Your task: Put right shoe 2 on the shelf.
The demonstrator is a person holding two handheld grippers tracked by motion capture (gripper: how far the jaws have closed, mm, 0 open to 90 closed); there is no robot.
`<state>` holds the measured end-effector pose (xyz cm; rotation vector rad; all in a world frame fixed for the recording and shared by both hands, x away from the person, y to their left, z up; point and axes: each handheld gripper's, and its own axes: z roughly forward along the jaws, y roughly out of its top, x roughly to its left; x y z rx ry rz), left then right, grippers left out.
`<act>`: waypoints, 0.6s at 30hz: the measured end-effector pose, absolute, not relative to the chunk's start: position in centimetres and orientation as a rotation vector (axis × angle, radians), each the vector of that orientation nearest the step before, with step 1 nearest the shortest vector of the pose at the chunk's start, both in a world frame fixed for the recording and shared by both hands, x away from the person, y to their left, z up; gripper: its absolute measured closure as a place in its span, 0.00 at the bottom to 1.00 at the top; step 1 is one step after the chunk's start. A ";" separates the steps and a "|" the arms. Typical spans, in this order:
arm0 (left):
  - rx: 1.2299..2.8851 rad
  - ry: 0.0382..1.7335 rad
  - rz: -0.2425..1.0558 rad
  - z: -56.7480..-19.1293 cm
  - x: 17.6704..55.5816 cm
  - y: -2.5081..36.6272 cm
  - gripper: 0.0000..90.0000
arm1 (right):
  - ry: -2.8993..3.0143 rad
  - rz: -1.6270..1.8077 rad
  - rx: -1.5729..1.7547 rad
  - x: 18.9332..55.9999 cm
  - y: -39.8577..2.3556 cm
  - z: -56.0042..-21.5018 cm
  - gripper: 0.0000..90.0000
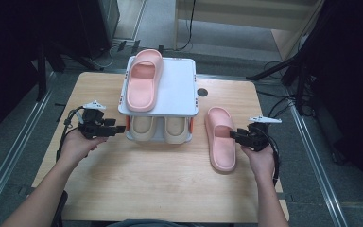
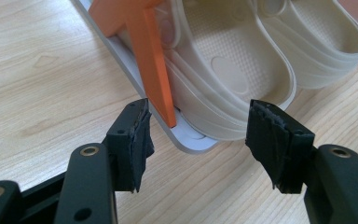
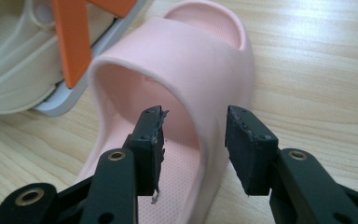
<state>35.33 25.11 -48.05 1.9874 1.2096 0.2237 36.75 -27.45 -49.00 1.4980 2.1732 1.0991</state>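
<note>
Straddling strap wall of pink slipper (image 3: 205, 70), right claw (image 3: 193, 140) part-open, one pad inside the strap opening, one outside, not pressing yet. Slipper lies on surface (image 1: 137, 189) just right of rack (image 1: 177, 78). Best push deeper, clamp mid-strap, lift level. Left claw (image 2: 198, 140) wide, empty, near rack corner. Rack top holds other pink slipper (image 1: 144, 80); lower shelf, beige pair (image 2: 242, 60).

The wooden table (image 1: 137, 189) bears a white two-tier rack (image 1: 179, 90) and, beside it, one pink slipper (image 1: 220, 142).
</note>
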 end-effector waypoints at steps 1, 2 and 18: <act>1.989 1.210 0.224 -48.1 35.3 25.1 0.44 | 2.176 1.093 1.501 36.9 -27.5 -49.2 0.64; 1.993 1.209 0.221 -48.1 35.3 25.1 0.44 | 2.176 1.091 1.504 37.0 -27.5 -49.4 0.63; 1.989 1.241 0.239 -48.3 34.1 26.1 0.44 | 2.202 1.017 1.522 39.0 -26.6 -50.6 0.63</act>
